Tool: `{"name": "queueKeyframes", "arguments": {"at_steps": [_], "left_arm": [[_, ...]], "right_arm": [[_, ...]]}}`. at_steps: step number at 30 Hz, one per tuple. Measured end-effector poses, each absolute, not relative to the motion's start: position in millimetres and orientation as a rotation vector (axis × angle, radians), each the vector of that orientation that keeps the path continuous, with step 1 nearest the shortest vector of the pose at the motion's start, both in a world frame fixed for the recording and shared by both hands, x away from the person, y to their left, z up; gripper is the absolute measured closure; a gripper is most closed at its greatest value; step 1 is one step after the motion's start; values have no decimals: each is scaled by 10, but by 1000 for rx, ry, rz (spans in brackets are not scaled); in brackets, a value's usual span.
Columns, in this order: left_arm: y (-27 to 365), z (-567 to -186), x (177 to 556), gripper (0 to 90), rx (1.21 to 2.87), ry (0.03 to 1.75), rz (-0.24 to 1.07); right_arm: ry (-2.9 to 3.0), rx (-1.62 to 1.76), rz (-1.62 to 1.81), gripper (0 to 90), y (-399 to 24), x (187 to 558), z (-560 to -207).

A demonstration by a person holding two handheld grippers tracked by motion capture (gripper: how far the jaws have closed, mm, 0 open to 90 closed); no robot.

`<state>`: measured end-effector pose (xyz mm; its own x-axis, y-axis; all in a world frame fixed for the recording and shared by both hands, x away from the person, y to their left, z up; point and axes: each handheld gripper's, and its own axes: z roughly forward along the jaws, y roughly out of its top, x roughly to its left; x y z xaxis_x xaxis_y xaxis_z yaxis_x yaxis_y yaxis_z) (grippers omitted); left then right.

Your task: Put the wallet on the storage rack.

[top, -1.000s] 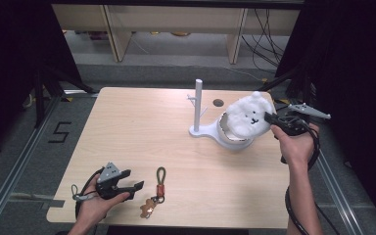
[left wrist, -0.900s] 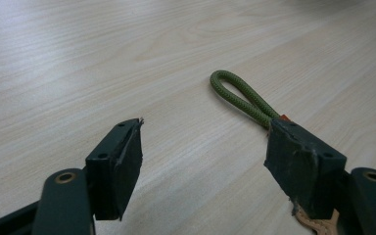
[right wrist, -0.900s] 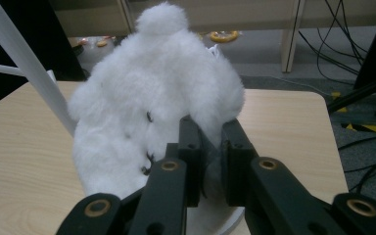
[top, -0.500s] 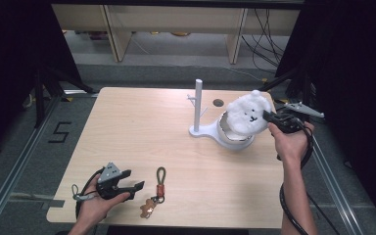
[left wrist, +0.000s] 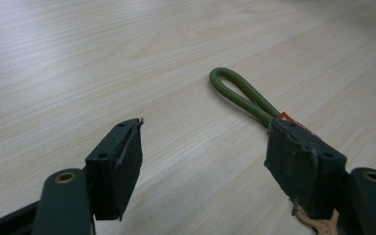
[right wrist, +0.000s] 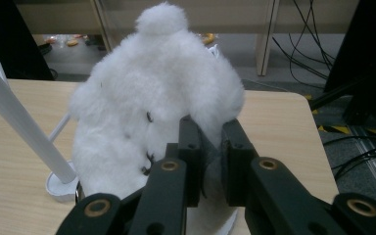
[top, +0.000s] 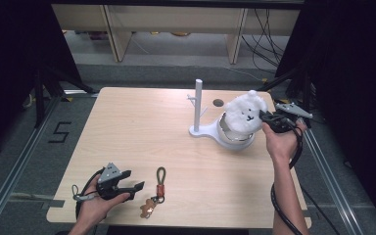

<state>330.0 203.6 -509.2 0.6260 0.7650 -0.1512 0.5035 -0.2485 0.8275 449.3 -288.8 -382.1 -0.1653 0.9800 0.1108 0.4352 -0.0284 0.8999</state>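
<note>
The right tongs (top: 263,115) are pinched nearly shut on the fluffy edge of the white plush toy (top: 244,113), which sits over the white bowl (top: 235,139) at the right of the high view, just right of the white stand (top: 199,106). In the right gripper view the two black jaws have only a thin tuft of fur between them (a shallow bite, as far as I can judge). To do this step well, the toy should be eased slowly and steadily, so the tuft does not slip from the pads, and kept clear of the stand's post and its small side pegs; the bowl beneath looks light and could tip or slide if the plush drags on its rim.

The left tongs (top: 131,187) rest at the lower left of the high view with jaws wide apart and nothing between them, lying on the table (top: 127,127) just left of the keychain (top: 157,190); its green cord loop (left wrist: 240,95) runs toward one jaw in the left gripper view.

Counted: one plush toy, one bowl, one stand, one keychain, two tongs, one table.
</note>
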Motion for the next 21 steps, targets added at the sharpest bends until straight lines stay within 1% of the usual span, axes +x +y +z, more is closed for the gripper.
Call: {"name": "queueKeyframes", "arguments": {"at_steps": [2,3,10,11,21], "left_arm": [[2029,-5096,3296,293,1907,1016,341],[2036,-5094,3299,293,1916,1000,354],[2043,-5095,3297,293,1917,999,356],[2041,-5097,3295,294,1914,1004,354],[2027,-5101,3292,293,1920,1004,351]], "right_arm": [[1667,1441,1130,823,-2880,4520,-3866],[1658,1485,1115,823,-2827,4506,-3882],[1686,1462,1067,821,-2695,4541,-4030],[1710,1416,1039,820,-2704,4557,-4049],[1745,1412,989,813,-2692,4562,-4141]]}}
